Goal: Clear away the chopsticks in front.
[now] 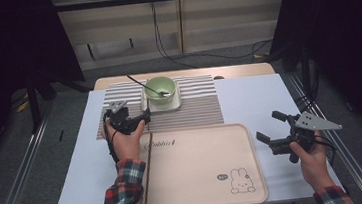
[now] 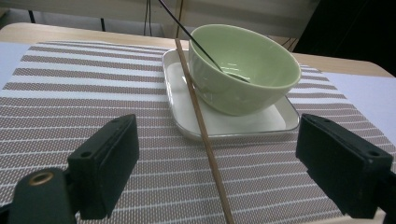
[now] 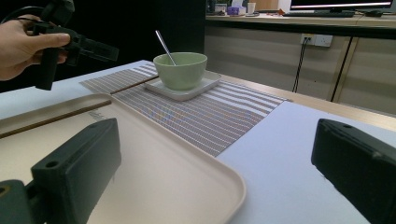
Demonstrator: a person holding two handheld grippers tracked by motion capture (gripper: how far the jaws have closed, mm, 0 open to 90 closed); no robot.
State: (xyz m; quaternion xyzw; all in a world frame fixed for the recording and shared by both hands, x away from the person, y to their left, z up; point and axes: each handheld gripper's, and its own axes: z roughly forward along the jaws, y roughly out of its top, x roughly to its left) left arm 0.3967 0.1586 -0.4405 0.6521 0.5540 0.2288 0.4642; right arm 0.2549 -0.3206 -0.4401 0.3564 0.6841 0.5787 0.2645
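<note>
Now we are holding the left tongs point(image 2: 215, 172) wide open and empty over the chopstick point(image 2: 201, 122) leaning on the plate point(image 2: 243, 125) at the green bowl's point(image 2: 243, 70) nine o'clock, risking nudging it off.

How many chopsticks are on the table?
1: a thin brown wooden chopstick lies across the striped placemat, far end against the white square plate, near end over the beige tray.

Beige tray point(image 1: 201, 180) — rabbit-printed — near a grey floor point(image 1: 4, 164).
</note>
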